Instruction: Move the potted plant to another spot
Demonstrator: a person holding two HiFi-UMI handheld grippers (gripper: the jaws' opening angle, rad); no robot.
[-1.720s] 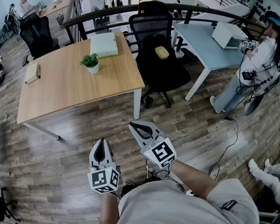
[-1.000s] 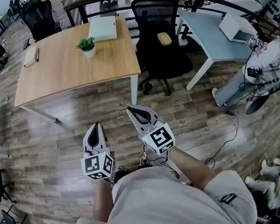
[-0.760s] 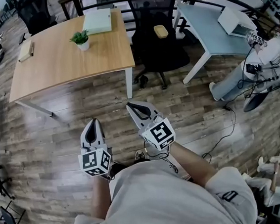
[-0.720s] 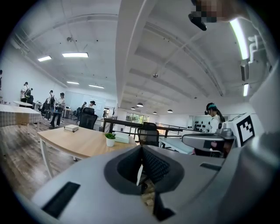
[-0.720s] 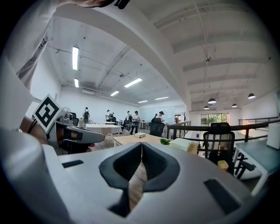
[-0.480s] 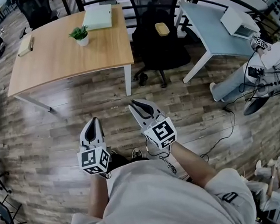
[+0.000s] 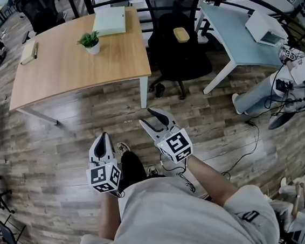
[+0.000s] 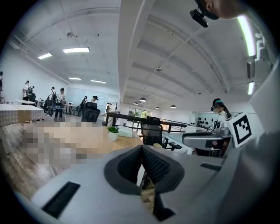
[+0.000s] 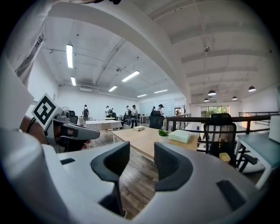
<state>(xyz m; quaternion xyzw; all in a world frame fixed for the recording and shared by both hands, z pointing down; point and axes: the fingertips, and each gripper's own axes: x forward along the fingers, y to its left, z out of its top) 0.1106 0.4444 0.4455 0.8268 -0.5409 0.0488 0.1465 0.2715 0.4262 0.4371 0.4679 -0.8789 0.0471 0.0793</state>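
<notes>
The potted plant (image 7: 89,42), small and green in a white pot, stands on the wooden table (image 7: 71,67) far ahead of both grippers. It shows small in the left gripper view (image 8: 113,131) and in the right gripper view (image 9: 163,134). My left gripper (image 7: 103,139) hangs over the floor with its jaws together and nothing in them. My right gripper (image 7: 150,118) is beside it; its jaws have just been opening and stand apart, empty. The pads (image 9: 114,162) frame only floor and the table's edge.
On the wooden table also lie a flat white box (image 7: 109,21) and a small book (image 7: 28,51). A black office chair (image 7: 179,45) stands to the table's right, then a pale blue table (image 7: 230,35). A person (image 7: 294,77) sits at the far right. Cables (image 7: 251,135) trail over the plank floor.
The right gripper's jaws have parted from shut. The person's dark trouser leg and shoe have come into view between the two grippers. The plant has not moved.
</notes>
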